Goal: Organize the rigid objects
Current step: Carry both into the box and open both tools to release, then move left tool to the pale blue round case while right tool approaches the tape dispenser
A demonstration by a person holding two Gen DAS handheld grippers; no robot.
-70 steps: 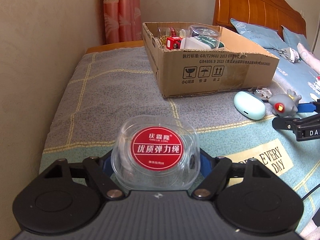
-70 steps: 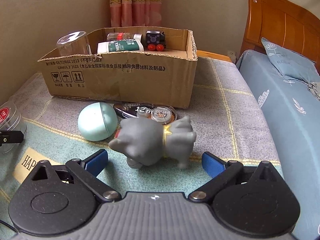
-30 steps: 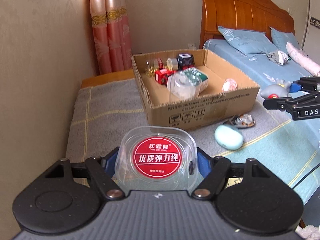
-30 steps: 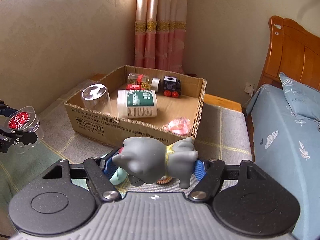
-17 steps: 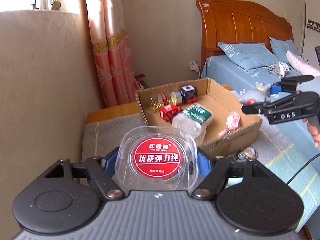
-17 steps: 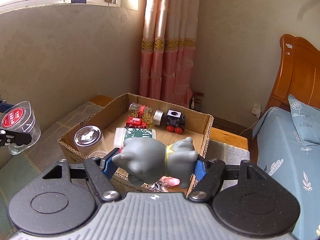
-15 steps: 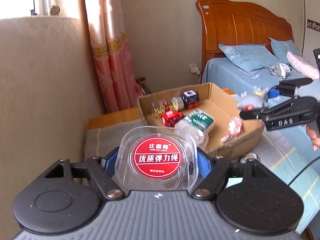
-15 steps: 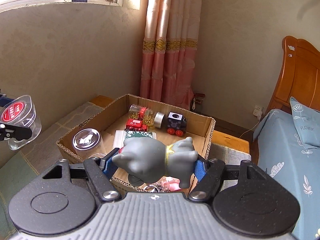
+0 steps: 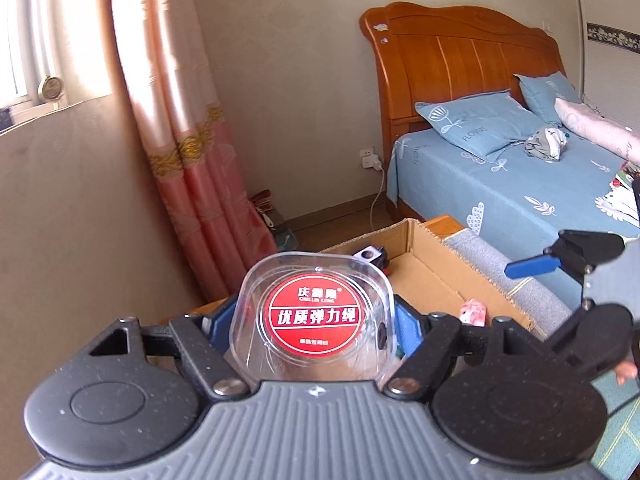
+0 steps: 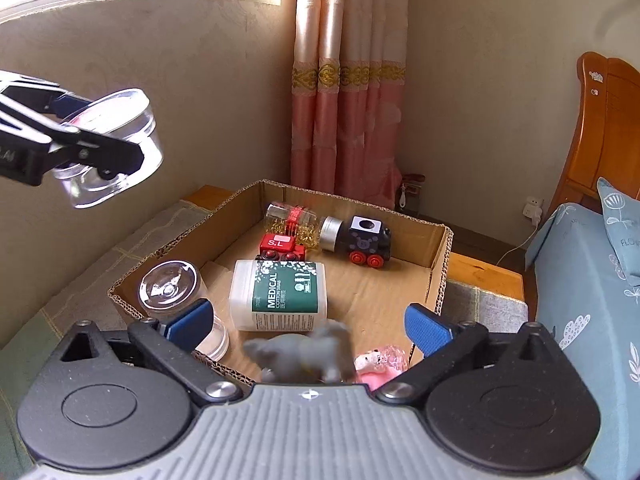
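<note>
In front of you the cardboard box (image 10: pixel 438 276) sits on the blanket-covered surface (image 10: pixel 72 308), with the bed (image 9: pixel 512 196) to its right and the curtain (image 10: pixel 348 80) behind it. Inside, the cotton-swab tub (image 10: pixel 280 300) lies in the middle, the jar (image 10: pixel 170 290) to its left, two toy trains (image 10: pixel 366 242) behind it, and the figurine (image 10: pixel 300 354) at the near wall.

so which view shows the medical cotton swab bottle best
The right wrist view: the swab bottle lies on its side in the box, label readable. In the left wrist view the clear container in the left gripper hides it.
</note>
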